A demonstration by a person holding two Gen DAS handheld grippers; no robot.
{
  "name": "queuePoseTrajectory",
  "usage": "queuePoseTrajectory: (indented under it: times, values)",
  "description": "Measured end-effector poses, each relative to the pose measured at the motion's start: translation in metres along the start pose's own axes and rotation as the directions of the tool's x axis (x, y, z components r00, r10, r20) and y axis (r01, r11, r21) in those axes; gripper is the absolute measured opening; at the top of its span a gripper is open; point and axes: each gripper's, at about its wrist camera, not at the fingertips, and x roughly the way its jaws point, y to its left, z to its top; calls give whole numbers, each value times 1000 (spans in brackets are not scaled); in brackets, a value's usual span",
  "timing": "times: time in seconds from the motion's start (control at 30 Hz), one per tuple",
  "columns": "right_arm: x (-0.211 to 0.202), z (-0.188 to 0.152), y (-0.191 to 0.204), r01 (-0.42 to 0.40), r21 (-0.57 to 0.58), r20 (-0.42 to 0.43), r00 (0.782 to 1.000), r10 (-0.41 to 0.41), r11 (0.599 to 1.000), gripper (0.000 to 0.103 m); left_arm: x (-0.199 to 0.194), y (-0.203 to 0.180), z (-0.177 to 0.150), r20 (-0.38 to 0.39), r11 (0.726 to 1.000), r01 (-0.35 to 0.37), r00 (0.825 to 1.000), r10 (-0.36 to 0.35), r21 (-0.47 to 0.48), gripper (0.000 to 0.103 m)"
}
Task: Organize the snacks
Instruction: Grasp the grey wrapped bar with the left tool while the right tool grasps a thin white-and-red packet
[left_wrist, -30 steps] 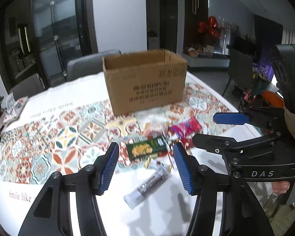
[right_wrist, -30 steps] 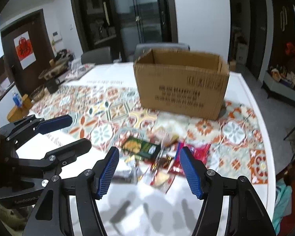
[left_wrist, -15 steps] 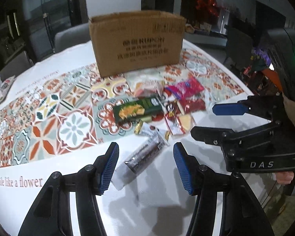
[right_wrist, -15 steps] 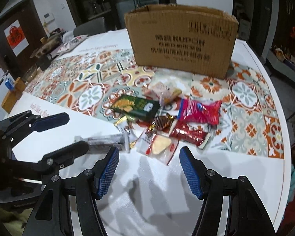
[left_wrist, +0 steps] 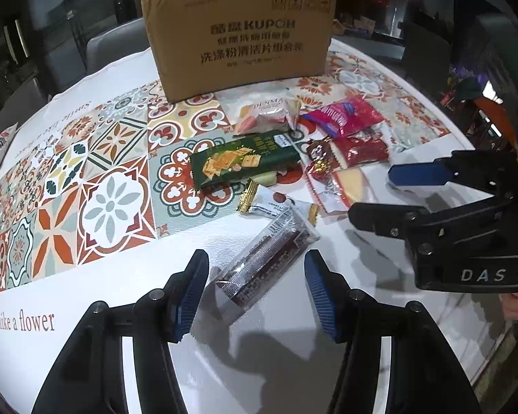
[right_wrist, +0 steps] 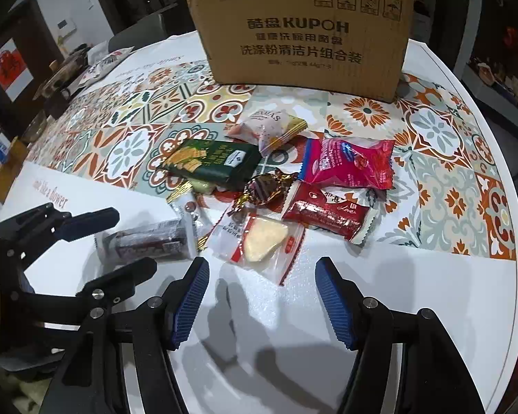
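A heap of snacks lies on the table before a cardboard box (left_wrist: pixel 240 32) (right_wrist: pixel 302 31). Nearest me is a clear-wrapped dark bar (left_wrist: pixel 264 258) (right_wrist: pixel 148 239). My left gripper (left_wrist: pixel 255 277) hangs open just above its near end, pads apart from it. Behind it lie a green cracker pack (left_wrist: pixel 243 162) (right_wrist: pixel 212 162), a pink bag (left_wrist: pixel 343 115) (right_wrist: pixel 348 164), a red wafer pack (right_wrist: pixel 326 212) and a clear packet with a pale wedge (right_wrist: pixel 262 241). My right gripper (right_wrist: pixel 262 283) stands open just short of that packet, holding nothing.
A patterned tile runner (left_wrist: pixel 86 186) covers the far part of the round white table (right_wrist: pixel 414 293). Grey chairs (left_wrist: pixel 117 43) stand behind the box. Small items sit at the table's far left edge (right_wrist: pixel 62 76). The table edge curves close on the right.
Both grippers have sunk toward the table and tipped downward, so the snacks now look larger and closer. Their jaw gaps look unchanged, and no snack has shifted.
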Motion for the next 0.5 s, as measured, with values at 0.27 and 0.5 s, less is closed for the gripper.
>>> queuePoseTrajectory:
  times: [0.27,0.5]
  values:
    - [10,4,-4,-5,12,-3,1000,5,1000,65,13,3,3,-27,999,14,1000,-14,-33,56]
    - [14,10,-6,-7,27,9,1000,7,1000,65,13,6,3,-17,998,21,1000,-22,-56,37]
